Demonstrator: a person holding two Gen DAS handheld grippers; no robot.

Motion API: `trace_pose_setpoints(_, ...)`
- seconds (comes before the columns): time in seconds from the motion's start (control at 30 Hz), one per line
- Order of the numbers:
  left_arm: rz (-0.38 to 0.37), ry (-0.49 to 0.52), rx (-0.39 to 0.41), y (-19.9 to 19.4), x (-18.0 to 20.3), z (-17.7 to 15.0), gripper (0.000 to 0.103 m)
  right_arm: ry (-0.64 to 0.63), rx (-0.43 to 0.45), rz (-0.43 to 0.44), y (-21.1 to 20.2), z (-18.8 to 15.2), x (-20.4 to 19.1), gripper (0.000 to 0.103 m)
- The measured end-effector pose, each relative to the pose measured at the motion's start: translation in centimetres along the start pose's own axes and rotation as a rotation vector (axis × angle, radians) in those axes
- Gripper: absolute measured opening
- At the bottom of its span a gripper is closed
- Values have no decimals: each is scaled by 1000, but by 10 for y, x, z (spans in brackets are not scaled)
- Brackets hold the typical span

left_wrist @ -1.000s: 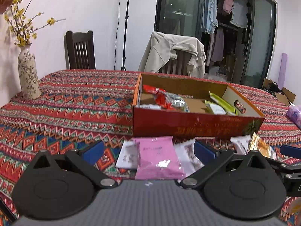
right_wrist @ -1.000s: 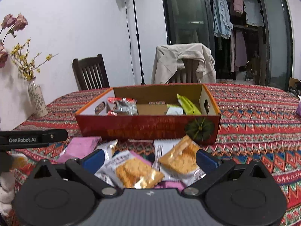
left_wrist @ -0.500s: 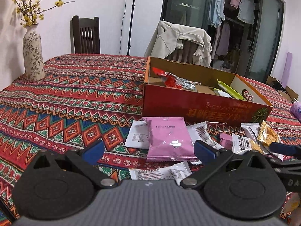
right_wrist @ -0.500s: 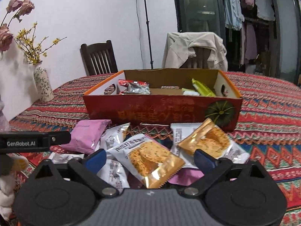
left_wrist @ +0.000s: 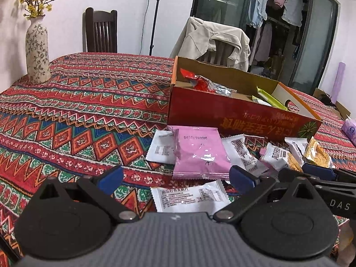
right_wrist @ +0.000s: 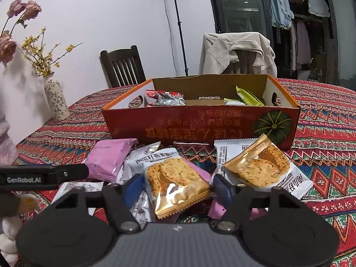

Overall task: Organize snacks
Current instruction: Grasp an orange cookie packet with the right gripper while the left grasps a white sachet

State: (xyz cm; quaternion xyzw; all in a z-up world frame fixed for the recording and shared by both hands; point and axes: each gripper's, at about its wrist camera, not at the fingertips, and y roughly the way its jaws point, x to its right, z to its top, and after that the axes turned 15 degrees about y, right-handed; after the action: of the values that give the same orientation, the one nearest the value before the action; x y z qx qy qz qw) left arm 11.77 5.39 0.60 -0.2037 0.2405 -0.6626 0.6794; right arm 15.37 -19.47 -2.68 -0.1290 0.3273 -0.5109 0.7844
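Right gripper (right_wrist: 175, 188) jaws just narrowed, seemingly touching cracker packet (right_wrist: 175, 182); left gripper (left_wrist: 175, 178) jaws wide apart.

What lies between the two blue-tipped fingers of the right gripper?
A clear-and-gold cracker packet lies between the closing jaws of the right gripper, in the right wrist view.

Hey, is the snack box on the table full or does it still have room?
Still has room. The red box holds only a few packets, a red-silver one and a green one, with bare cardboard floor between them.
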Motion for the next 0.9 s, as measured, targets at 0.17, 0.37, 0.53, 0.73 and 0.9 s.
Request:
trace_pose_setpoints(0.17,8,-11,-9,-1,-2,-2,103,0,1,8,-6,-4,1,55)
trace_pose_setpoints(0.37,4,-8,-24,-3,2,-4,103,15,46,14,-20,-7,4,54)
trace_pose_setpoints(0.53,-2,18,-33,-5,12,-4,103,-1,94,-7,-31,-8,3,54)
trace_pose_setpoints(0.73,30,57,-73,2,26,-7,103,-14,123,-7,-39,-10,5,54)
trace_pose_setpoints(0.9,59,69,-107,8,33,-8,103,-6,129,2,-44,-11,8,54)
